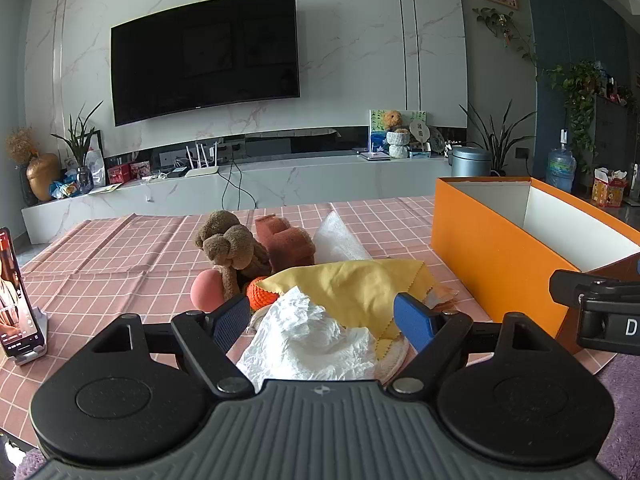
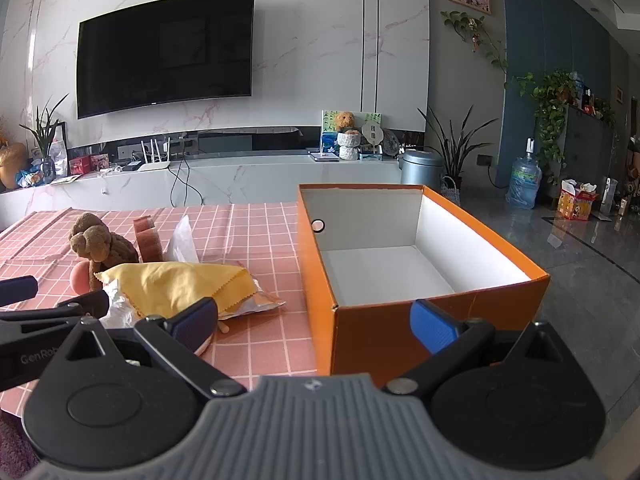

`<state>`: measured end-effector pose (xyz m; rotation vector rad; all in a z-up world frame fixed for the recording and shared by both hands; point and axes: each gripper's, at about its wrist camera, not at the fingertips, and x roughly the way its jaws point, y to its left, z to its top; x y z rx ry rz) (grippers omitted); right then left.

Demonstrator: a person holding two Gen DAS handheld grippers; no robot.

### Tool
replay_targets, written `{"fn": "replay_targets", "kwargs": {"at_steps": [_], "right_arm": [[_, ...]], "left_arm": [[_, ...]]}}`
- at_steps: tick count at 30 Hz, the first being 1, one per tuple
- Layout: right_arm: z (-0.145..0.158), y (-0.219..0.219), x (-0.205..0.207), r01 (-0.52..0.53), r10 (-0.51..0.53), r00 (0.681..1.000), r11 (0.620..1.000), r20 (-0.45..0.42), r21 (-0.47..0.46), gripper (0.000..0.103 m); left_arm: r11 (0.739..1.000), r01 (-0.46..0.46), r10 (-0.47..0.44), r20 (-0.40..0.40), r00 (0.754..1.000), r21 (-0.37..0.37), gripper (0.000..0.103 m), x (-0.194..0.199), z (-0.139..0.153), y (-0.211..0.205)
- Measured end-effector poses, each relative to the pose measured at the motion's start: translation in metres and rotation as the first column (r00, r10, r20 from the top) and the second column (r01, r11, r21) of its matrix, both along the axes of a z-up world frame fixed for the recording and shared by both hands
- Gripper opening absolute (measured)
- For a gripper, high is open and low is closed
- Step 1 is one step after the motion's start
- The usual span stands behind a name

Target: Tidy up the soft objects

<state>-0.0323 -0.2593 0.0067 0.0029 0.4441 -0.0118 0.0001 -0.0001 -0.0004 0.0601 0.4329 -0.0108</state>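
Our left gripper (image 1: 322, 318) stood wide apart, its blue pads (image 1: 414, 320) on either side of a crumpled white tissue (image 1: 308, 340) without pressing it. Our right gripper (image 2: 314, 324) was just as wide and held nothing; between its fingers we saw the near corner of the orange box (image 2: 400, 336), and its left pad hung over the edge of the soft pile.

Just past the tissue, in the left view, lay a yellow cloth (image 1: 360, 284) draped over the heap, with a flat packet (image 2: 260, 300) showing under its right corner in the right view. To the left of the cloth we saw an orange knitted ball (image 1: 260, 294), partly covered, and a pink ball (image 1: 206, 290) beside it. Behind those sat a brown plush toy (image 1: 232, 246), then a reddish-brown sponge-like block (image 1: 288, 240), and a clear plastic bag (image 1: 340, 238) to its right. All of it rested on the pink checked tablecloth (image 1: 120, 248).

Right of the pile, apart from it, the box stood with its white inside bare. Far left of our left gripper a phone (image 1: 12, 292) leaned in a stand. Beyond the table a dark television (image 1: 204, 56) hung on the marble wall.
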Motion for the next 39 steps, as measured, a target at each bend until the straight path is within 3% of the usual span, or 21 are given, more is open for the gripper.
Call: {"fn": "replay_targets", "kwargs": {"at_steps": [39], "right_arm": [[-0.0019, -0.0018, 0.0002, 0.013, -0.013, 1.000, 1.000, -0.013, 0.004, 0.101]], "left_arm": [[1.000, -0.001, 0.001, 0.003, 1.000, 0.003, 0.096, -0.0002, 0.0000, -0.0002]]}}
